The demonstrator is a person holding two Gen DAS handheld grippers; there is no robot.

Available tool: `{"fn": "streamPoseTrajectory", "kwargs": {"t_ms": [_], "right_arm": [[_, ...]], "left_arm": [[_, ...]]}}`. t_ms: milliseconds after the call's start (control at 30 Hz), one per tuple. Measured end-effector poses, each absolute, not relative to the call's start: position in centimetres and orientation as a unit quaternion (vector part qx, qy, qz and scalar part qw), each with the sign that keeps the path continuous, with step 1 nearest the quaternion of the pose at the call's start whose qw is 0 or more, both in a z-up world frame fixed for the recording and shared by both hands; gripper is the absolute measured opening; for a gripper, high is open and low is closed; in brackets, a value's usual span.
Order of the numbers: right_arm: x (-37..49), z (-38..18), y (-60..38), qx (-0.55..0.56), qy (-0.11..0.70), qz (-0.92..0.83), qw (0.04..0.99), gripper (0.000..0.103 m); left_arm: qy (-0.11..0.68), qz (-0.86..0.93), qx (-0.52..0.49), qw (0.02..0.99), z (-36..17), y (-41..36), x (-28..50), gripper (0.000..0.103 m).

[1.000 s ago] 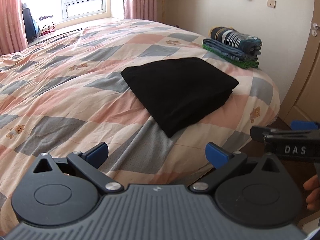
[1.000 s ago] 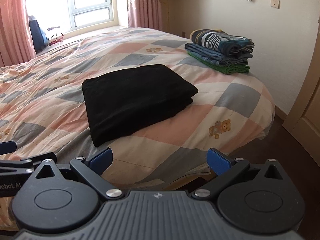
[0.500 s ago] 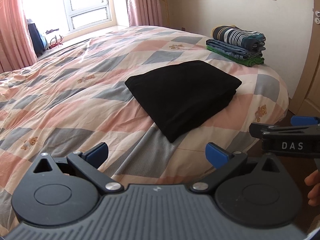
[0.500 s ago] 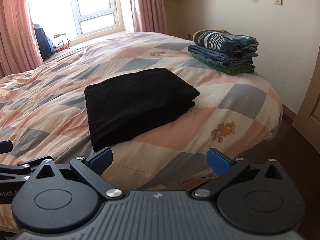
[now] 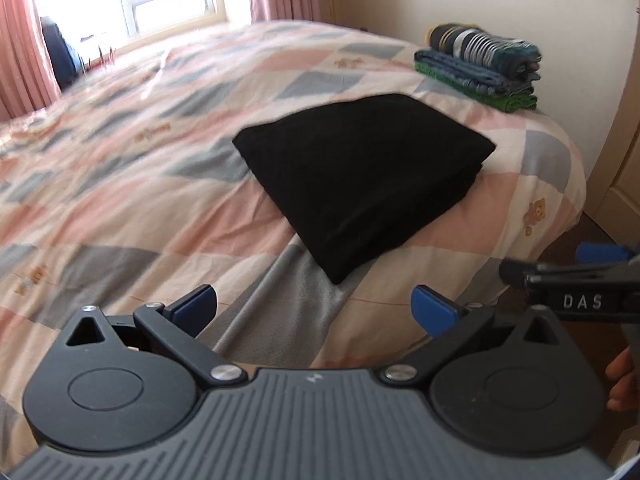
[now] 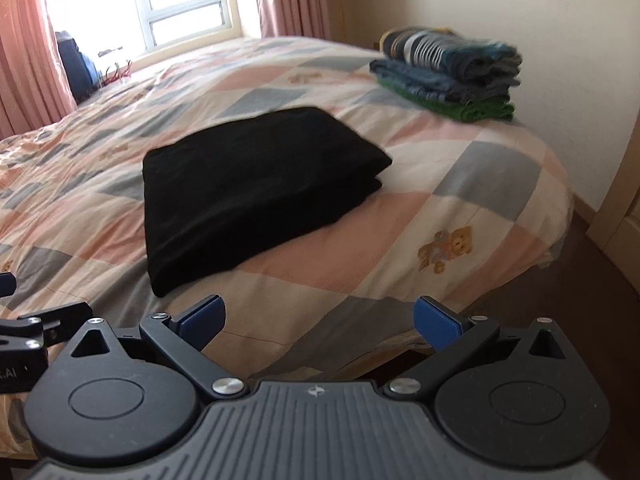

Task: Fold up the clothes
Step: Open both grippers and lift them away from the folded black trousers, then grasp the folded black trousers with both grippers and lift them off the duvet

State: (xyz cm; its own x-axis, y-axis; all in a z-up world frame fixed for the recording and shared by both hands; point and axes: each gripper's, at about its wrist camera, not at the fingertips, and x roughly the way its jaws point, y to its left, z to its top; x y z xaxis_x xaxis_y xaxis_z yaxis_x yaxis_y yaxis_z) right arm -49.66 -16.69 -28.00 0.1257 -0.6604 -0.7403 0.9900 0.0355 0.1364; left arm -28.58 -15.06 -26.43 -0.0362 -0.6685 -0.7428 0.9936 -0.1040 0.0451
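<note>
A black garment (image 5: pixel 360 176) (image 6: pixel 256 196) lies folded into a thick rectangle on the patchwork quilt (image 5: pixel 120 184) (image 6: pixel 460 200), near the bed's foot. My left gripper (image 5: pixel 316 312) is open and empty, held back from the garment's near corner. My right gripper (image 6: pixel 318 322) is also open with nothing between its blue-padded fingers, hovering over the quilt's edge in front of the garment. In the left wrist view the right gripper (image 5: pixel 576 284) shows at the right edge, with a hand below it.
A stack of folded clothes (image 5: pixel 480 66) (image 6: pixel 448 74), striped on top and green at the bottom, sits at the far corner by the wall. Window (image 6: pixel 184 4) and pink curtains lie beyond the bed. Dark floor (image 6: pixel 560 320) and a door frame are to the right.
Both grippers have moved slightly forward and toward the bed, so the black garment looks a little nearer. Both stayed open. The garment has not moved.
</note>
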Motion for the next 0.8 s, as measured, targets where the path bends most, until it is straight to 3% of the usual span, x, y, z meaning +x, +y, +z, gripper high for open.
{"fn": "streamPoseTrajectory", "kwargs": {"t_ms": [233, 633, 800], "right_arm": [[-54.8, -34.0, -21.5, 0.419, 0.248, -0.543, 0.684, 0.103], [-63.9, -31.3, -30.6, 0.443, 0.123, -0.424, 0.78, 0.103], [-65.2, -31.9, -36.8, 0.493, 0.097, -0.397, 0.768, 0.103]], "left_arm": [[0.35, -0.668, 0.256, 0.604, -28.7, -20.8, -24.6, 0.102], [0.545, -0.66, 0.071, 0.512, -31.9, -30.4, -18.3, 0.102], [0.553, -0.663, 0.081, 0.497, -33.7, -32.8, -18.3, 0.102]]}}
